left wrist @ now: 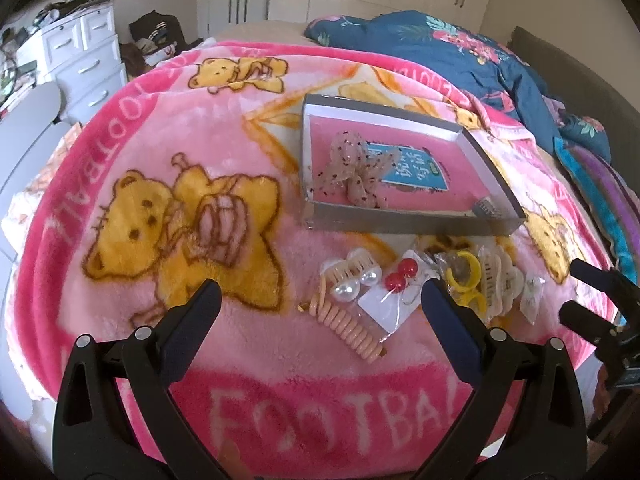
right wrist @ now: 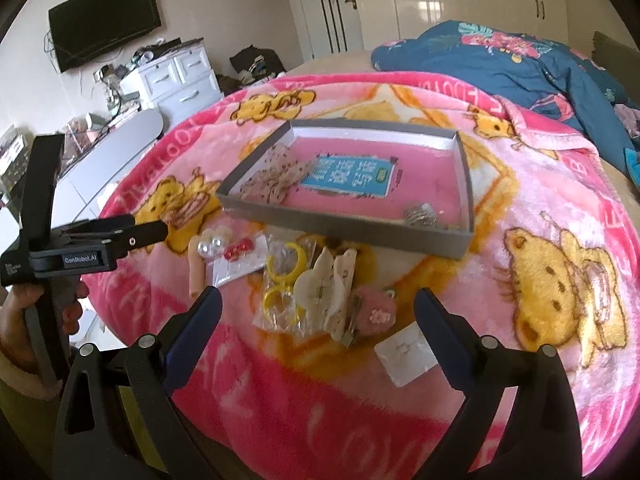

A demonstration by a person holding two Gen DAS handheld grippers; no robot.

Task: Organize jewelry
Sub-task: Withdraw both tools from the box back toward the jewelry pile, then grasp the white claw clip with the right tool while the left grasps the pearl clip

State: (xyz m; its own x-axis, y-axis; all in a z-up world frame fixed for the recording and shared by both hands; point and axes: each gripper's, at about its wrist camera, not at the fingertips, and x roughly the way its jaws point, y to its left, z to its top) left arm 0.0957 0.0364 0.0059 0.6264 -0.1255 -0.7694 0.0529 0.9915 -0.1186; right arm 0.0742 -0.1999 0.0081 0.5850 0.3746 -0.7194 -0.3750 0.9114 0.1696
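nearby, grey tray (left wrist: 400, 222) behind scattered jewelry, left gripper (left wrist: 320, 296) and right gripper (right wrist: 316, 300) both spread wide, empty

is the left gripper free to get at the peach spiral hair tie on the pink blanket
Probably yes. The left gripper is open and holds nothing, and the peach spiral hair tie lies on the pink blanket just ahead between its fingers, uncovered, though the pearl earrings and red earring card crowd it.

Bare blanket (left wrist: 240, 344) fronts the jewelry pile (right wrist: 312, 280); box (right wrist: 344, 226) blocks behind.
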